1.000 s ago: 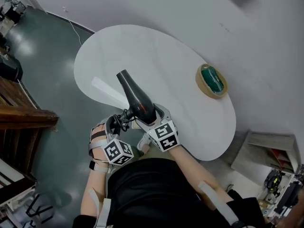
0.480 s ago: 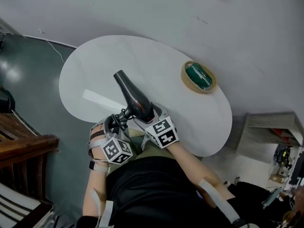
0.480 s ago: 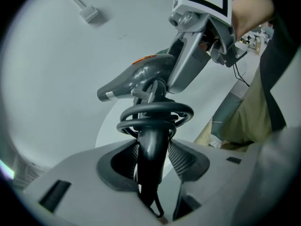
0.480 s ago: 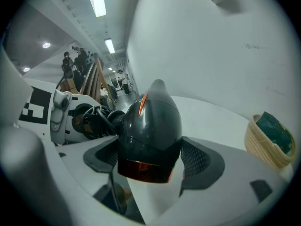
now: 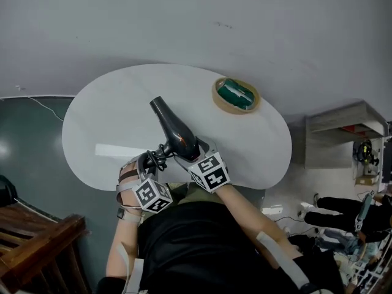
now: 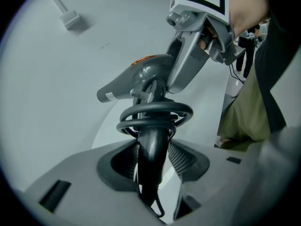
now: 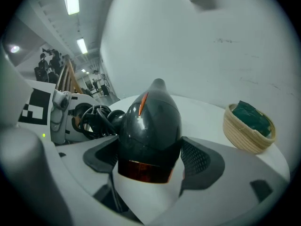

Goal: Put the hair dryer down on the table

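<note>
The hair dryer point(image 5: 176, 133) is dark grey and glossy, with a thin orange stripe along its top and a coppery band around its rear end. Its black cord point(image 6: 155, 117) is wound in loops at the top of the handle point(image 6: 151, 147). It is held at the near edge of the table point(image 5: 104, 124), its nozzle point(image 5: 158, 106) pointing away from the person toward the table's middle. The right gripper point(image 7: 149, 160) clamps its rounded rear body and the left gripper point(image 6: 151, 158) clamps the handle. The table is white, smooth and rounded, like a wide oval. Whether the dryer touches it cannot be told.
</note>
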A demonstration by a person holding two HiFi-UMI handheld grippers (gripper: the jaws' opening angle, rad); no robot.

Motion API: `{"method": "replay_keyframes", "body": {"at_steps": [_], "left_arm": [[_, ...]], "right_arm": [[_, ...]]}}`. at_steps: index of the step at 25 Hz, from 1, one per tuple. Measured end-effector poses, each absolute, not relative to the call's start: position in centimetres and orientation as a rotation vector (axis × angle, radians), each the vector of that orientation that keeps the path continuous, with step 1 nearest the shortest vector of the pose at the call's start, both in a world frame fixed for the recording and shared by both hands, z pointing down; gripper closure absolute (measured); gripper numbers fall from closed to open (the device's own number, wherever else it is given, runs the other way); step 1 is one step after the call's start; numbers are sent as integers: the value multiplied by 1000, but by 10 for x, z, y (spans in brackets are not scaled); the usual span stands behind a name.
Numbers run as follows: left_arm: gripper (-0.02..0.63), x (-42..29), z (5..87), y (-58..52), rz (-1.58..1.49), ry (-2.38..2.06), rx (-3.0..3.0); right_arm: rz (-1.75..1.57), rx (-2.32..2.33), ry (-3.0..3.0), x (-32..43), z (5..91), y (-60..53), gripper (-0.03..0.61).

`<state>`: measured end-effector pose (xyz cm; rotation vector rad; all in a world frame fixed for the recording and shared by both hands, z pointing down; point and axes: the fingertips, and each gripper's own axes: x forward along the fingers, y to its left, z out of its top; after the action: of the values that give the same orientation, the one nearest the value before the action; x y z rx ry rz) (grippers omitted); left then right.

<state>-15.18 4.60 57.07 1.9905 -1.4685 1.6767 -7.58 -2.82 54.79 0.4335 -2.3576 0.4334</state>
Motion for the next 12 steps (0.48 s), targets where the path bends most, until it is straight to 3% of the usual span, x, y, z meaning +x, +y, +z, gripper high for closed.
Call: {"method": "replay_keyframes", "body": {"at_steps": [12], "left_arm": [[413,-159,590,16,1681,-1200,2314]], "right_arm": [[561,755,-2211,-68,562,-35,189]]}}
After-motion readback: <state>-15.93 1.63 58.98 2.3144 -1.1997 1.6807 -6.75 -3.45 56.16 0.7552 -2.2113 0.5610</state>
